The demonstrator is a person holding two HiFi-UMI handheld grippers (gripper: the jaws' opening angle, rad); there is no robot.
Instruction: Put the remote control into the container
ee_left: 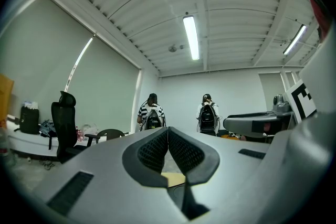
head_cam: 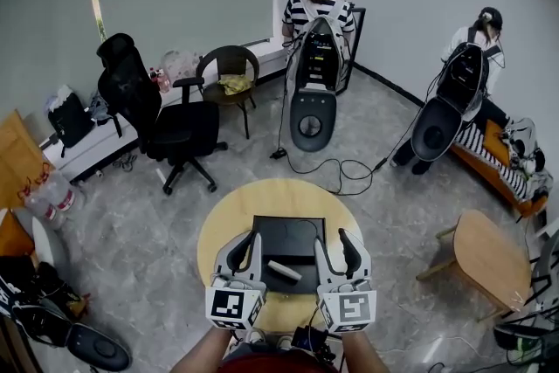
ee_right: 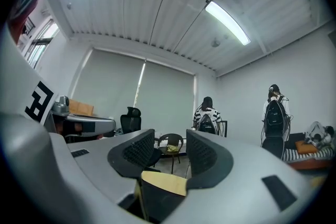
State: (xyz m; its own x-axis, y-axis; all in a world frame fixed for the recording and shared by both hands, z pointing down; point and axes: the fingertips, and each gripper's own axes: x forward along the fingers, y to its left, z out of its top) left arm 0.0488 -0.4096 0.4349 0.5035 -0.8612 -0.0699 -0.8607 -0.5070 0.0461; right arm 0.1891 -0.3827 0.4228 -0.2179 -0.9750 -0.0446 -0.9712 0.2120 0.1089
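A small light-grey remote control (head_cam: 284, 270) lies slantwise on the near part of a black rectangular container (head_cam: 288, 233), which sits on a round yellow table (head_cam: 218, 236). My left gripper (head_cam: 244, 245) hovers at the container's left side, and in the left gripper view (ee_left: 168, 131) its ribbed pads meet at the tips with nothing between them. My right gripper (head_cam: 348, 245) hovers at the container's right side; in the right gripper view (ee_right: 170, 141) its pads stand apart and hold nothing. Neither gripper touches the remote.
A black office chair (head_cam: 166, 122) and a brown chair (head_cam: 229, 74) stand beyond the table. Two people with backpacks (head_cam: 316, 22) (head_cam: 467, 70) stand at the far wall. A small wooden table (head_cam: 489, 258) stands at right, with cables (head_cam: 345, 175) on the floor.
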